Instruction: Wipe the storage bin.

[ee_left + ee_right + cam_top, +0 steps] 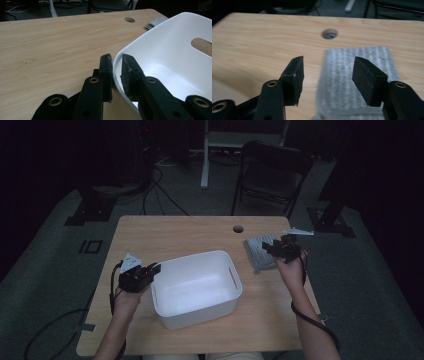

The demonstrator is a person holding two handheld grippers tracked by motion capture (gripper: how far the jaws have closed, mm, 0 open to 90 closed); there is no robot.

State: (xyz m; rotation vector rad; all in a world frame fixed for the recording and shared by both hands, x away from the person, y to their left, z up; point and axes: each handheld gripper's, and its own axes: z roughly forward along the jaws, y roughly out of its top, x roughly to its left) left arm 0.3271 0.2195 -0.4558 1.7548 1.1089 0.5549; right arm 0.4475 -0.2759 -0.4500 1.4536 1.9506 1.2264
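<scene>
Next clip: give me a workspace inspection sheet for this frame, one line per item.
Surface: wooden table, light top, round cable hole near the far edge.
Job's things: white bin mid-table, slot handle in its side; folded grey cloth to its right.
Clutter: nothing seen.
Grippers: left tongs closed across the bin's rim, one jaw outside, one inside; right tongs open, over the cloth's edge.
Cables: one trails from each gripper down along the forearms; more lie on the floor beyond the table.
Surroundings: dark room, folding chair behind the table.
</scene>
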